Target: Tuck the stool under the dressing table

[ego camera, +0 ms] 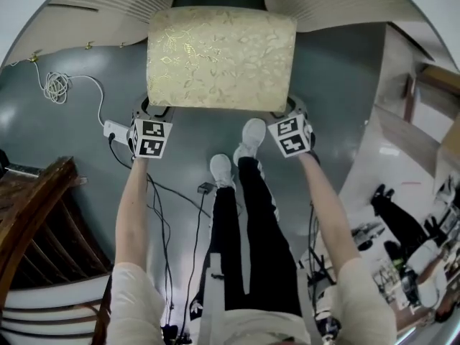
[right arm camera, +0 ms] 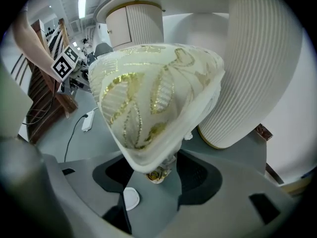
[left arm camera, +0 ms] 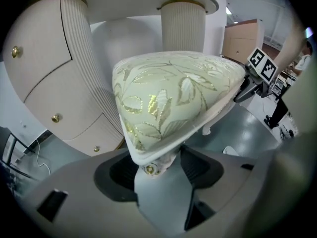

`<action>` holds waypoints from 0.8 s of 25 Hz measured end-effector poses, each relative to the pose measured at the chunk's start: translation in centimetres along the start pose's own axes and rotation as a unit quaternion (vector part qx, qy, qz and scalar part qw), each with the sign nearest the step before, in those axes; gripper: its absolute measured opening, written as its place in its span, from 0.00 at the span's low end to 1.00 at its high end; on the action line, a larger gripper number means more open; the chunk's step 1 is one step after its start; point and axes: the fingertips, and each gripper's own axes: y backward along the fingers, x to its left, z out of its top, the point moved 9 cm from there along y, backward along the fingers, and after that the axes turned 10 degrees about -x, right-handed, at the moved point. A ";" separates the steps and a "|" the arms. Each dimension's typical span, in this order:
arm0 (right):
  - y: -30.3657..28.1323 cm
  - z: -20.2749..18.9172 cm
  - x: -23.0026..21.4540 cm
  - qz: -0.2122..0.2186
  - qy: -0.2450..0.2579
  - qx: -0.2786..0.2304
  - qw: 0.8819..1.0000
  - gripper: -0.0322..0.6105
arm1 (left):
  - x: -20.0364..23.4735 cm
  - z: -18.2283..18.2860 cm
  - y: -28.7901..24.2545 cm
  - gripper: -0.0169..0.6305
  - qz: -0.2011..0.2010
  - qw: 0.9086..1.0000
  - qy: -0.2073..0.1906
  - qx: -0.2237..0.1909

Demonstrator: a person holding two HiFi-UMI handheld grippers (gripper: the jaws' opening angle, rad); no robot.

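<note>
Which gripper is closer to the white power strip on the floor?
Left. The left gripper is just beside the power strip; the right gripper is at the opposite front corner of the stool.

head view | stool (ego camera: 221,57) legs: hidden under seat | dressing table (ego camera: 108,2): cut off at top edge | left gripper (ego camera: 154,111), right gripper (ego camera: 290,115) tips: beneath stool's near corners

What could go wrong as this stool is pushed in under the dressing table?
The stool sits close beside the ribbed pedestal; a skewed push could knock it. The left gripper and right gripper hold it only at its near corners, so it might twist. The power strip lies on the floor near the person: a trip risk.
</note>
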 end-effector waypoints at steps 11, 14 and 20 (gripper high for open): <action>-1.2 3.7 -4.5 0.003 0.038 0.016 0.999 0.47 | 0.4 2.3 -1.2 0.44 0.023 0.999 0.028 -0.028; -2.0 5.8 -7.0 -0.010 0.031 0.022 0.999 0.46 | 1.9 4.9 -3.1 0.44 0.016 0.999 0.026 -0.032; -3.9 7.5 -6.1 -0.032 -0.009 0.006 0.999 0.46 | 6.8 7.4 -5.2 0.44 -0.015 1.000 -0.015 -0.008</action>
